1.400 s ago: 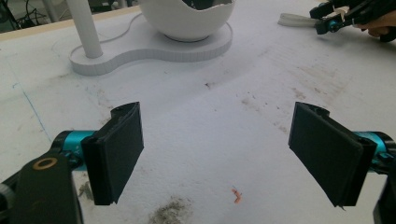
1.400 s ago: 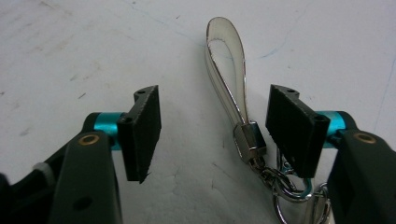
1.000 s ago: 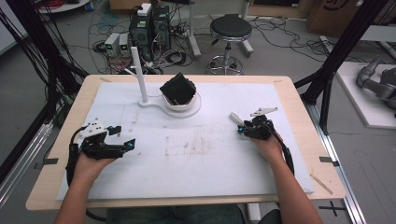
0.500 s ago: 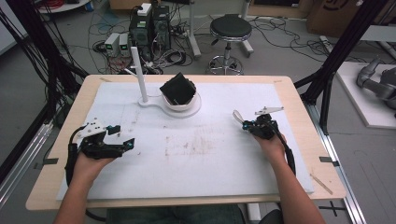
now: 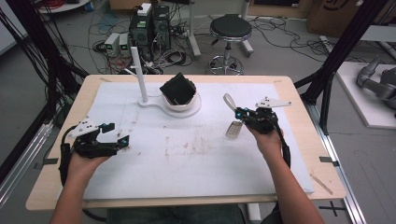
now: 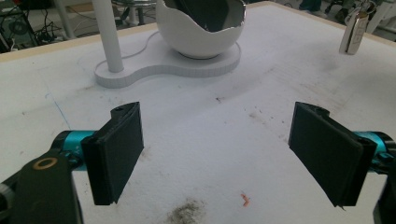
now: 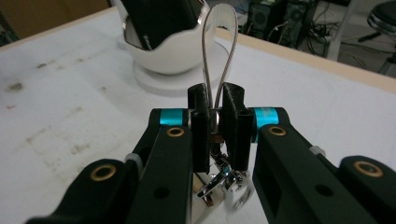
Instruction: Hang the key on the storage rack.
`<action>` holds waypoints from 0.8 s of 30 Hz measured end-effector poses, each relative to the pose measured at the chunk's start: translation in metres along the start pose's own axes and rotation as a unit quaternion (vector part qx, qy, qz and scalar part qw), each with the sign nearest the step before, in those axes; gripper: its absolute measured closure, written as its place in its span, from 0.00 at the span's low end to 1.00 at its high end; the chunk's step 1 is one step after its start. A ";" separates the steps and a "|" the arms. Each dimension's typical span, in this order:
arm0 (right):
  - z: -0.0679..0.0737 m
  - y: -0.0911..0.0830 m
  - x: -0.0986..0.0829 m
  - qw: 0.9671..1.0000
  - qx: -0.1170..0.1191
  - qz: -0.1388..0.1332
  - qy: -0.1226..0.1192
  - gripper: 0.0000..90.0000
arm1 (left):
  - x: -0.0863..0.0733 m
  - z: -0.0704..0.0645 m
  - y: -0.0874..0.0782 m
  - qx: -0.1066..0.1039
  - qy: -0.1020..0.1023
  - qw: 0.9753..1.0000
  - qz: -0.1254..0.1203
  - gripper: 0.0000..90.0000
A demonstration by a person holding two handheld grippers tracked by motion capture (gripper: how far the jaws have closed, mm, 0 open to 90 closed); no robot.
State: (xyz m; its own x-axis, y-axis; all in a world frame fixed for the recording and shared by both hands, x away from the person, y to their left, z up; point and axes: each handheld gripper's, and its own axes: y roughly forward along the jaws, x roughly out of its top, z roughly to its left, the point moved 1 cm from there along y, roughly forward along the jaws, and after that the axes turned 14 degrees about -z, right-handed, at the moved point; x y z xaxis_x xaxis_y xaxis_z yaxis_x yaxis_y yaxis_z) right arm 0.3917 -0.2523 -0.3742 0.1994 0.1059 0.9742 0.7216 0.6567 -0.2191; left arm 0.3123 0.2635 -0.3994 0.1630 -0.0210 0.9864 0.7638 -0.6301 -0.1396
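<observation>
My right gripper is shut on a key ring at the base of its grey strap loop. The loop stands up above the jaws. A silver tag and small rings dangle below them, over the white mat. My left gripper rests low at the mat's left side, open, with nothing between its black pads.
A white stand at the back middle has a thin upright post and an eggshell-shaped bowl holding a black boxy object. The white mat is smudged in the middle. A stool and computers stand beyond the table.
My right gripper has lifted the key ring slightly and moved it farther back; the silver tag now hangs free. The left gripper has barely moved.
</observation>
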 end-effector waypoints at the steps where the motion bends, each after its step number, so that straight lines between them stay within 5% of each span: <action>1: 0.003 0.002 0.004 1.000 0.004 -0.005 -0.005 0.92 | 0.000 0.000 0.000 0.000 0.000 1.000 0.000 0.20; 8: 0.026 0.018 0.028 0.999 0.030 -0.029 -0.017 0.92 | 0.002 0.001 -0.003 0.004 0.000 1.000 -0.004 0.20; 24: 0.066 0.065 0.073 0.995 0.064 -0.032 -0.066 0.92 | 0.005 -0.001 -0.007 0.006 0.017 1.000 -0.002 0.20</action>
State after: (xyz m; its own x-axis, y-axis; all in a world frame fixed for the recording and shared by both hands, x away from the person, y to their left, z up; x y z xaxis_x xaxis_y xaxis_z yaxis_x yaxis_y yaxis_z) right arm 0.4095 -0.1524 -0.3135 0.0609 0.1525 0.9864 0.6387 0.7535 -0.1559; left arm 0.3071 0.2676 -0.3932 0.1395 -0.0445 0.9892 0.7724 -0.6202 -0.1368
